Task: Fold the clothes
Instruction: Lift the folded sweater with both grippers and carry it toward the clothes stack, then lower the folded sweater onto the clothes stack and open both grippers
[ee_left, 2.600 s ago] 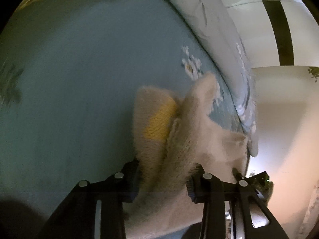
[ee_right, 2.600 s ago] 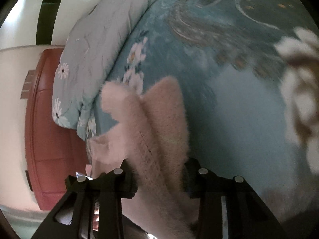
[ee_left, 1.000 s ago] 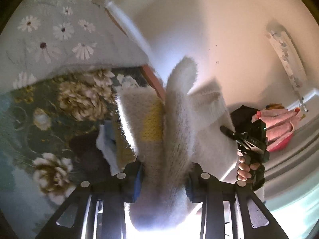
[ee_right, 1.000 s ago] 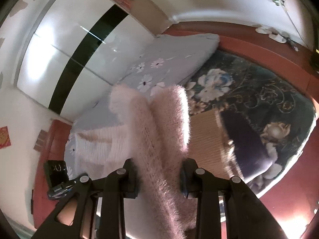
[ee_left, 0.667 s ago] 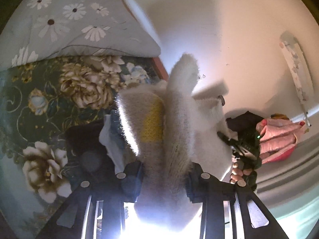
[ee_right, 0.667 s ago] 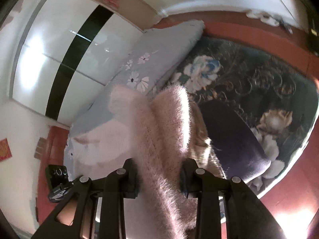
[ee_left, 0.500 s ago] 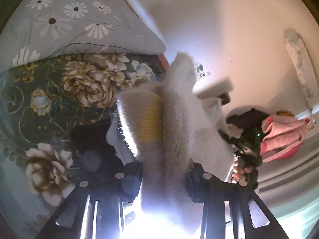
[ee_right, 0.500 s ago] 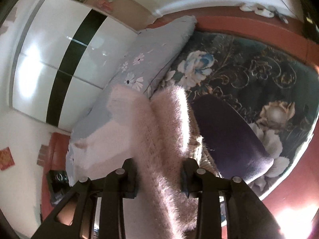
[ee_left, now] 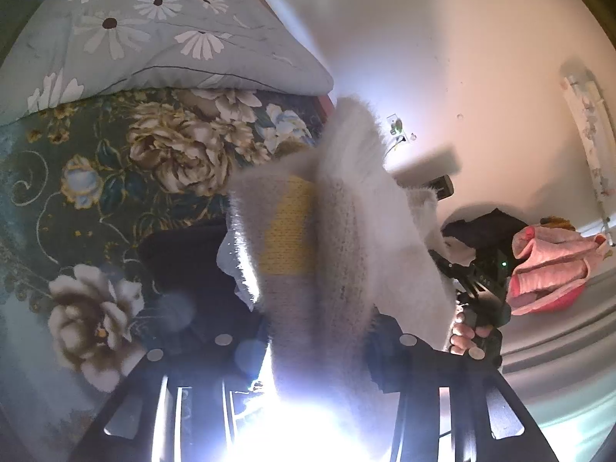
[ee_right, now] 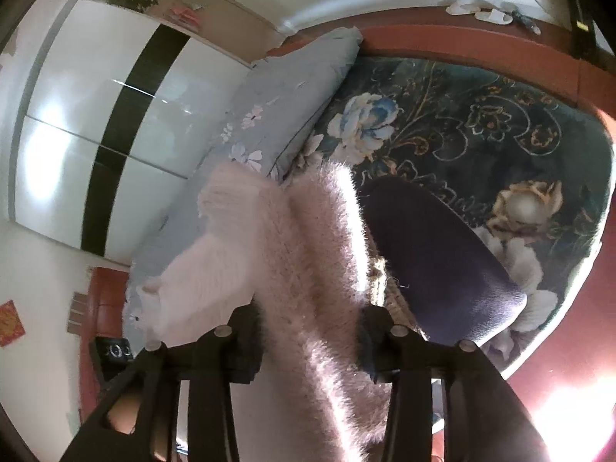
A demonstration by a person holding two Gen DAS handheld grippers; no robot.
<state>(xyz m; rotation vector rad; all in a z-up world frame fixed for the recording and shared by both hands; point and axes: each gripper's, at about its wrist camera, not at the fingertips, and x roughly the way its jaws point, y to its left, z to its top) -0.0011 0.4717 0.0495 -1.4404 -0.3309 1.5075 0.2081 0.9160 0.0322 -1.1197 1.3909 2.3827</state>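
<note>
The left gripper [ee_left: 319, 340] is clamping a fold of the fuzzy cream-white knitted sweater [ee_left: 346, 231], its black jaws pressing the knit from both sides. A yellow knitted patch [ee_left: 287, 231] is showing on the sweater's left fold. The right gripper [ee_right: 310, 325] is likewise pinching another bunch of the same sweater [ee_right: 308, 254], which looks pinkish in the right wrist view, jaws closed in on the fabric. The garment is hanging in the air between the two tools, above the dark green floral bedspread [ee_left: 115, 177]. A pale blue daisy-print quilt [ee_left: 154, 30] is lying at the far side of the bed. Beneath the sweater a dark purple garment [ee_right: 435, 261] is resting on the bedspread. In the left wrist view the person's hand [ee_left: 464, 337] is gripping the right tool's handle at the right, near a pink cloth [ee_left: 546, 269]. A glossy white wardrobe with a black stripe [ee_right: 96, 115] is standing at the far left.
</note>
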